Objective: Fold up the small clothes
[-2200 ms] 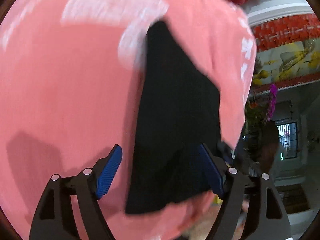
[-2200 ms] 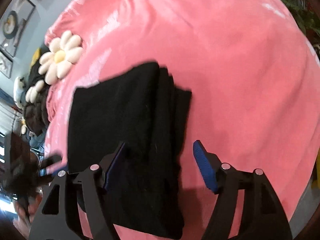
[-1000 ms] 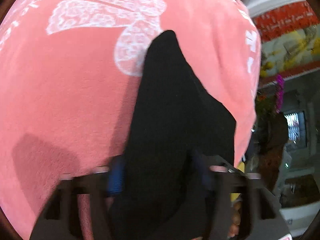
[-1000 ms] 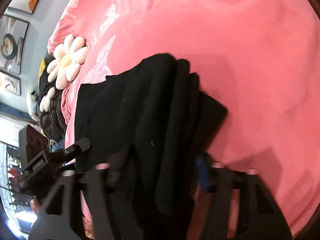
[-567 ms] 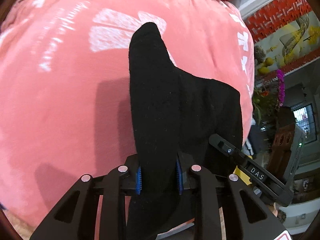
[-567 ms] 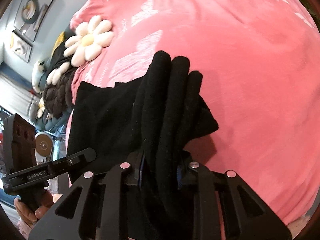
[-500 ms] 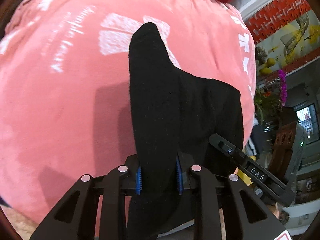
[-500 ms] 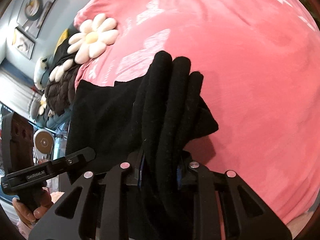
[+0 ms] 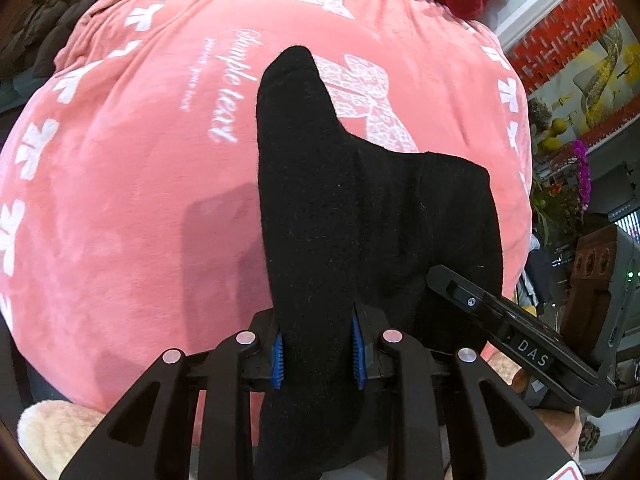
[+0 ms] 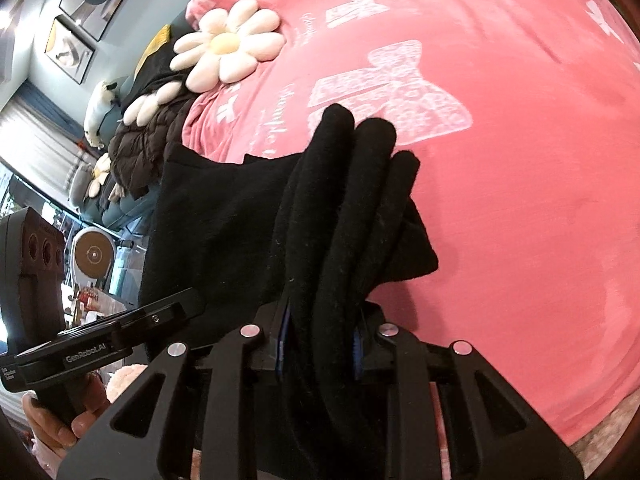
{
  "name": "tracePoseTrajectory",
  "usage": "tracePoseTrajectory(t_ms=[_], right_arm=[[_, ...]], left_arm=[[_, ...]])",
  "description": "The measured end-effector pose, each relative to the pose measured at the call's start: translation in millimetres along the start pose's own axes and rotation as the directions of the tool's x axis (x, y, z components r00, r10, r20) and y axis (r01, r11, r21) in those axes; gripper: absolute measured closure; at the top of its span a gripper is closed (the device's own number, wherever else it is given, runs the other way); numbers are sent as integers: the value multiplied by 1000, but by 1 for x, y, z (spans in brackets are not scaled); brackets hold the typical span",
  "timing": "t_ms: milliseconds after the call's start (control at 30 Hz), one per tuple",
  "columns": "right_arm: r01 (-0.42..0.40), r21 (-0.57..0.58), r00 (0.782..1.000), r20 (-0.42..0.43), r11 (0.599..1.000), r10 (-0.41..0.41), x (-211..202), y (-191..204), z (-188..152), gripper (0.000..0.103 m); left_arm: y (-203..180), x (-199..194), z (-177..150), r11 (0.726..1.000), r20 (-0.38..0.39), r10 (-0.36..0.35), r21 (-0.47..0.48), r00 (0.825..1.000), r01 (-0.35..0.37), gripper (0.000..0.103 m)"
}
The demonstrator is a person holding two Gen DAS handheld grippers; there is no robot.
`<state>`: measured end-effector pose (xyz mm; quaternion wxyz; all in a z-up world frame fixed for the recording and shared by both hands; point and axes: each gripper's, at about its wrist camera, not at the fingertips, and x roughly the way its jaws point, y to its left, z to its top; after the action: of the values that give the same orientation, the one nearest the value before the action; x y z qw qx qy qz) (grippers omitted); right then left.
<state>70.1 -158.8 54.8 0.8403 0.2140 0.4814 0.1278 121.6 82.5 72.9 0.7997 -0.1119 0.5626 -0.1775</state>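
Black knitted garment lifted clear above the pink plush blanket with white bows, bunched at two gathered edges. Left tongs pinching one edge, right tongs pinching the other, probably to carry the cloth over for a fold.

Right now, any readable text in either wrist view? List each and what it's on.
"DAS": label on the right gripper body, seen from the left wrist view.
"GenRobot.AI": label on the left gripper body, seen from the right wrist view.
"Simple tear", roughly: white script on the pink blanket; the smaller script beside it is too small to read.
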Motion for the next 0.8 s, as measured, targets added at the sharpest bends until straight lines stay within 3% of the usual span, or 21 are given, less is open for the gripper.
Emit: tracePoseTrajectory(t_ms=[267, 500, 800], right_arm=[[0, -28, 1000, 10, 1000, 0, 2, 30, -1, 82], [-9, -49, 998, 65, 999, 12, -21, 48, 3, 82], [-40, -108, 989, 136, 993, 54, -60, 81, 25, 82]], left_arm=[[16, -15, 1, 1000, 24, 13, 19, 1000, -13, 81], [11, -37, 6, 998, 69, 2, 61, 998, -6, 81], [-5, -96, 23, 991, 175, -21, 132, 984, -3, 81]])
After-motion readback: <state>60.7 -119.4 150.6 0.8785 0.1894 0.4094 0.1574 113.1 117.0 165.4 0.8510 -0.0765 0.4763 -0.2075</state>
